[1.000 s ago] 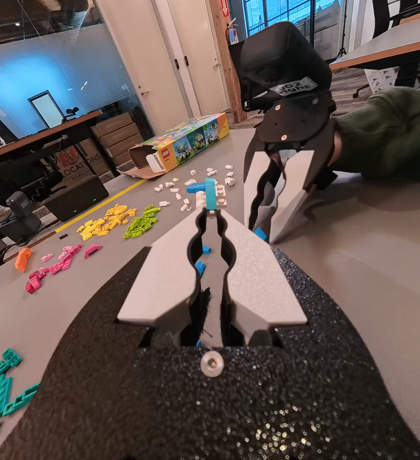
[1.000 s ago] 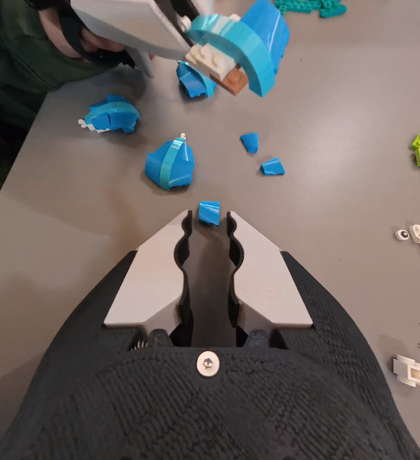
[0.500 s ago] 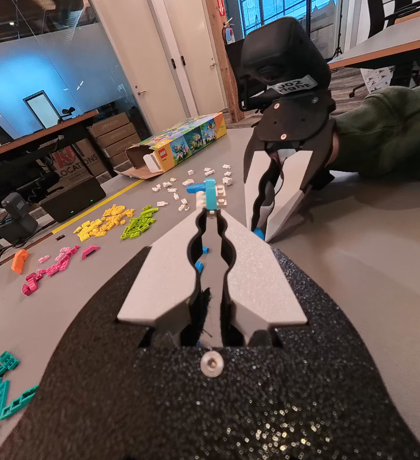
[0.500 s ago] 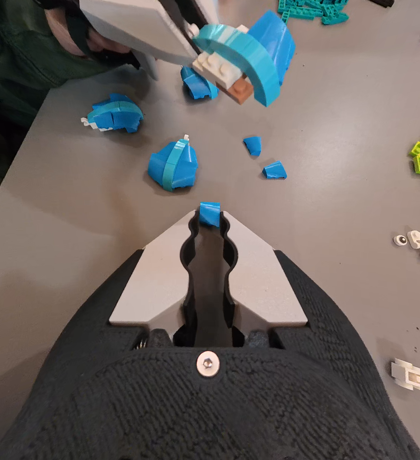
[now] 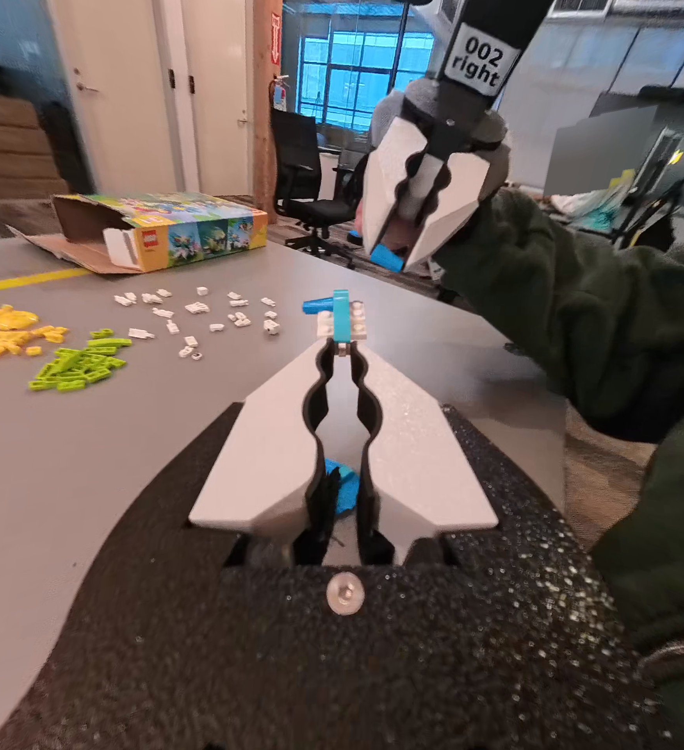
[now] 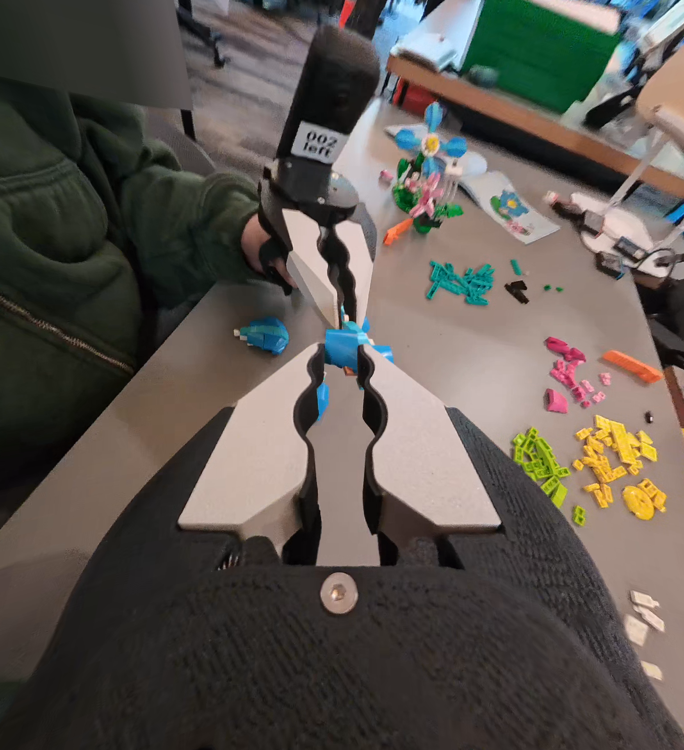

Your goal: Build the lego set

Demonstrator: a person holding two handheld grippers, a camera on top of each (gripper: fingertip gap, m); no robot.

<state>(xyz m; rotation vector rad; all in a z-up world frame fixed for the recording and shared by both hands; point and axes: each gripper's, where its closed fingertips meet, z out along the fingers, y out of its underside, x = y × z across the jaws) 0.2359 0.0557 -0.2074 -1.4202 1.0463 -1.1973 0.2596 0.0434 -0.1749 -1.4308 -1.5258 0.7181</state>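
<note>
My left gripper is shut on a small petal assembly of white plates with a teal arch and a blue piece, held above the grey table. My right gripper is shut on a small blue curved brick. In the left wrist view the right gripper hangs in the air above and to the right of the assembly, blue brick at its tips. In the right wrist view the left gripper sits just beyond my tips, its assembly partly hidden behind the blue brick.
Sorted brick piles lie on the table: white, lime, yellow, pink, teal. An open set box lies far back. A finished flower model, a booklet and another blue petal are on the table. My right fingertips sit around 5 cm from my left ones.
My right gripper closed on the blue brick on the table, lifted it and tilted up toward the left gripper. The left gripper turned, still holding the assembly.
</note>
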